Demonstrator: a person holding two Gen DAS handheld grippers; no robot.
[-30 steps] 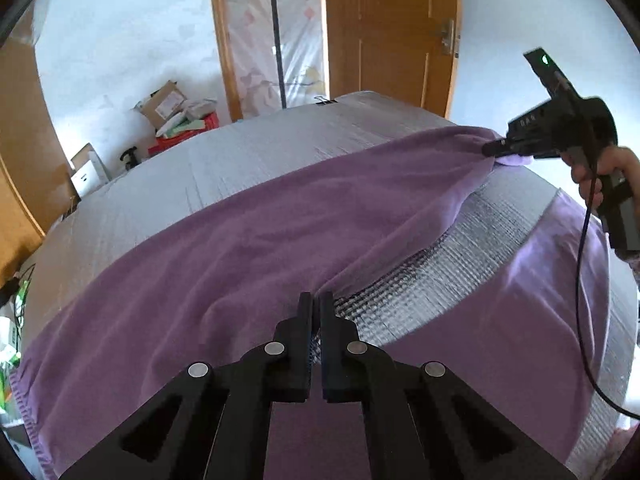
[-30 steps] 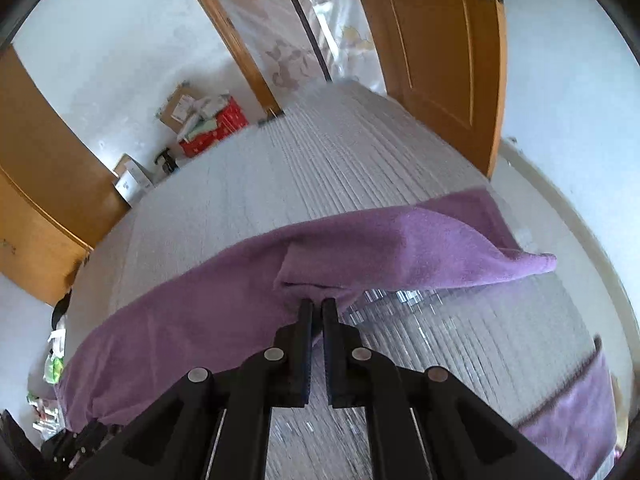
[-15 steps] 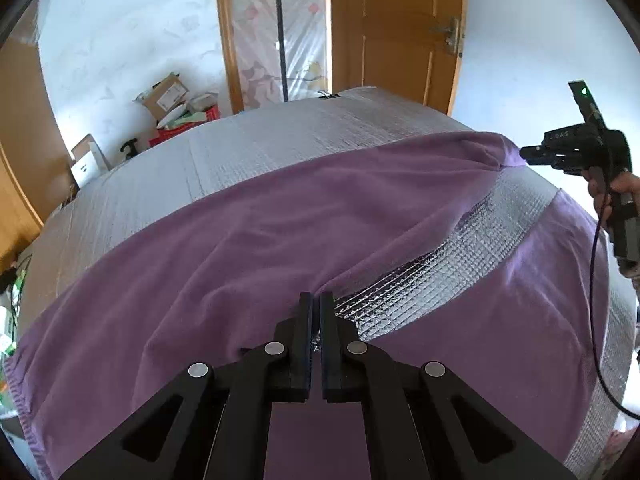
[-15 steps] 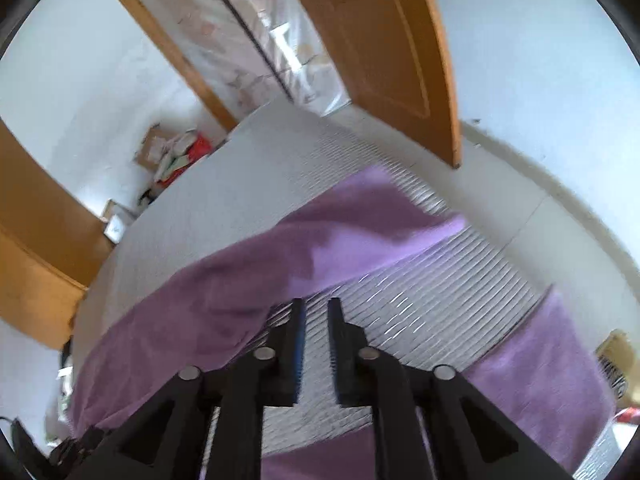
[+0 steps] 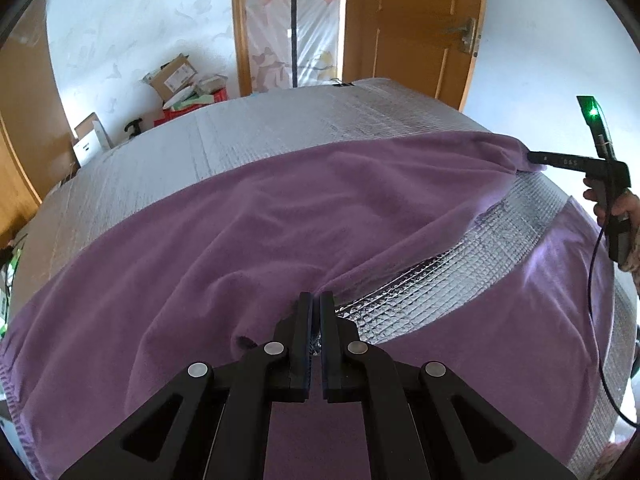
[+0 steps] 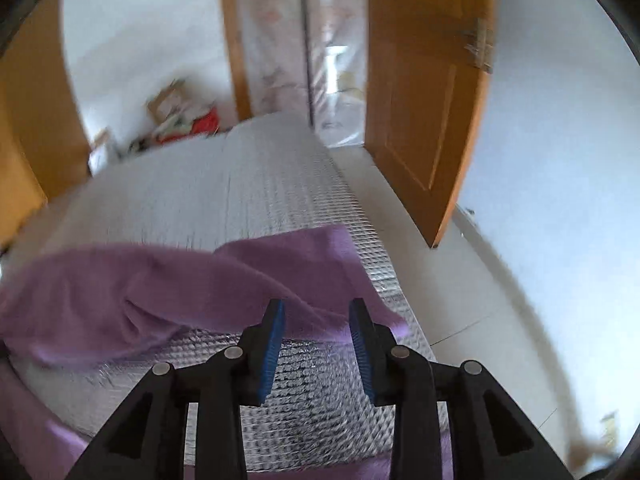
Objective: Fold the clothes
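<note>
While the left claw [image 5: 315,300] is pinched nearly closed on a fold of the purple cloth [image 5: 280,220], the right claw [image 6: 316,312] stands spread wide with its blue pads [image 6: 272,344] bare and nothing between them. The cloth lies across a silver quilted surface [image 5: 280,128]; whether this is a bed or a table cannot be told. From the left claw's tips the raised fold runs ahead and to the right, its far corner ending beside the right claw [image 5: 536,157], seen there side-on and held by a hand [image 5: 612,204]; from that view it is unclear whether the tips touch the fabric. A strip of bare silver shows just to the right of the left claw, with more purple cloth beyond it. Just ahead of the right claw's tips, the cloth's edge [image 6: 328,312] hangs above the silver surface; this view is blurred. Beyond both claws stand an open wooden door [image 6: 424,100] and cardboard boxes [image 5: 176,80] against the wall.
</note>
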